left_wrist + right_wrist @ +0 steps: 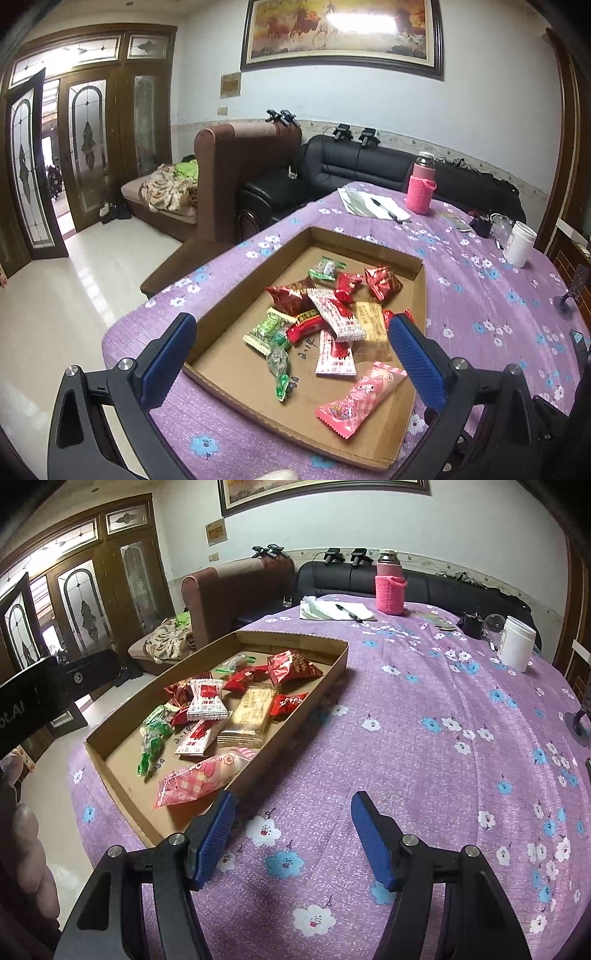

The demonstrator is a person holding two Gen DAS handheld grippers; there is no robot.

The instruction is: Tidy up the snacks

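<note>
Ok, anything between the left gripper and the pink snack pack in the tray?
Nothing visible. The left gripper is open above the tray, and the pink pack lies uncovered at the near end, apart from the other snacks. Only the low near wall lies below the approach.

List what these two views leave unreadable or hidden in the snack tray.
- Wrapper print: too small and blurred in both views.
- Handwriting on the tray floor: partly covered by the white-red packets, left view.
- Snacks under the pile: count hidden by overlap.
- Tray's near corner: behind the left finger, right view.
</note>
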